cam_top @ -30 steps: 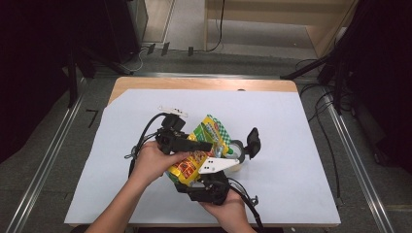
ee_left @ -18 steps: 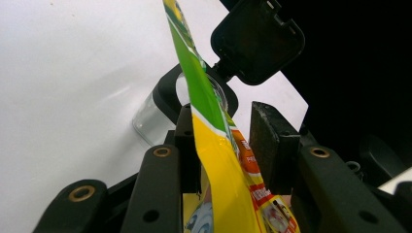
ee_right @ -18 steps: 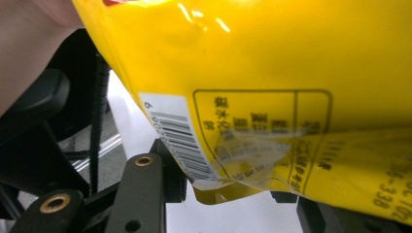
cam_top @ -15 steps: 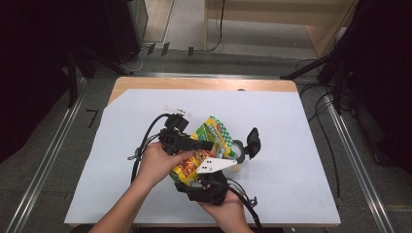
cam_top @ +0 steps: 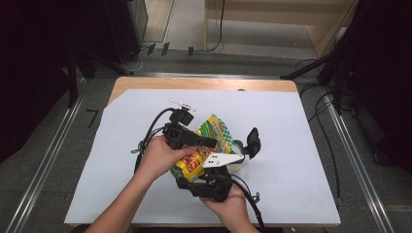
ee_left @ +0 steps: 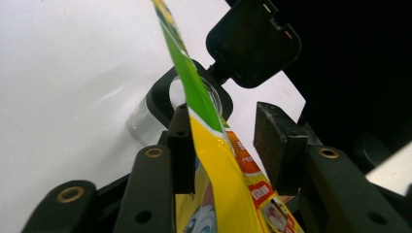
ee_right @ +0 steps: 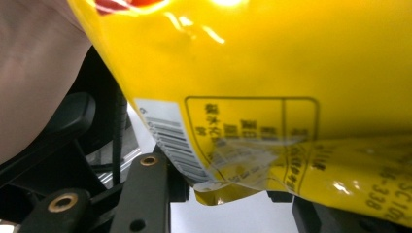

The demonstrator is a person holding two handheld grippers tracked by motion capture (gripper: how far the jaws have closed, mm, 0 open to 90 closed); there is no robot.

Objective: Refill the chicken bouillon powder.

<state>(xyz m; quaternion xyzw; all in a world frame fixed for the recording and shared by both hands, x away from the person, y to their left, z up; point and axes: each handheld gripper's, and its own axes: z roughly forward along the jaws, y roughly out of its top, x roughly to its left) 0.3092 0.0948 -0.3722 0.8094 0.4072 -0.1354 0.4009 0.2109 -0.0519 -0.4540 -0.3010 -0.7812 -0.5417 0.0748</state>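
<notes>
A yellow and green snack bag (cam_top: 214, 133) is held above the white table sheet between both grippers. My left gripper (cam_top: 214, 143) reaches across the bag's top from the left. In the left gripper view the bag's thin top edge (ee_left: 228, 179) stands between the jaws of that gripper (ee_left: 226, 131), against the left pad (ee_left: 180, 145) and apart from the right one. These jaws have just been opening. My right gripper (cam_top: 197, 170) comes up from below. Its jaws (ee_right: 226, 187) are shut on the bag's bottom corner (ee_right: 252, 121), beside the barcode.
A clear jar (ee_left: 143, 119) with a black rim lies behind the bag, its black flip lid (cam_top: 252, 141) swung open (ee_left: 252, 41). The white sheet (cam_top: 301, 160) covers a wooden table. Cables trail from both grippers, and metal rails run along both sides of the table.
</notes>
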